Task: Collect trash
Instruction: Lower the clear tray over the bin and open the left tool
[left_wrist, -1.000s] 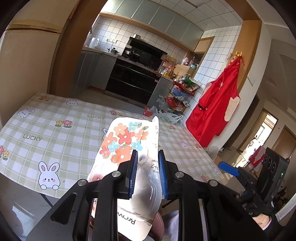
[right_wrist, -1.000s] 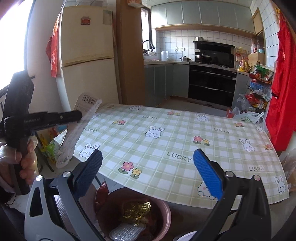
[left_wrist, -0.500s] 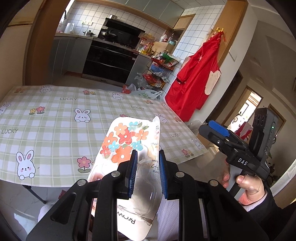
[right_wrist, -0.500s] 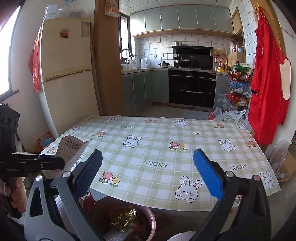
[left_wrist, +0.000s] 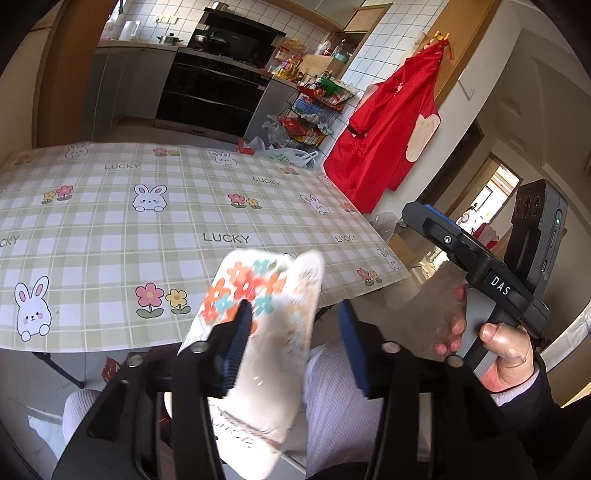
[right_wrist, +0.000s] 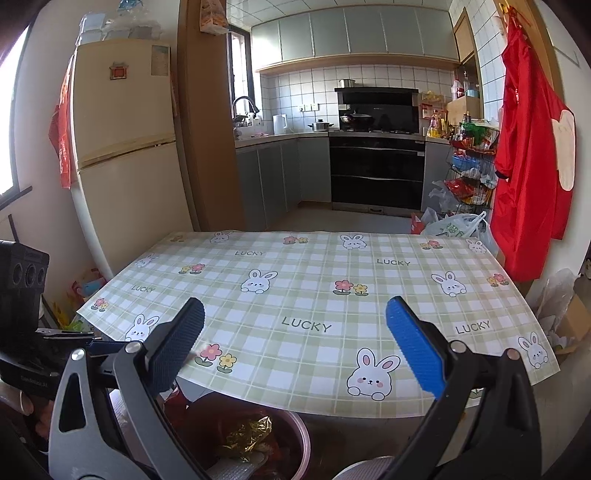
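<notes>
Pink bin (right_wrist: 295, 424) below the table edge holds gold foil wrapper (right_wrist: 247, 434).

Table (right_wrist: 303, 295) covered by a green-and-white checked cloth (left_wrist: 110, 221) printed with rabbits, flowers and the word LUCKY; cloth's near edge overhanging the table on the camera side; below that near edge, on the floor (right_wrist: 354, 218), a pink bin (right_wrist: 295, 428) holding gold foil and other wrappers.
</notes>
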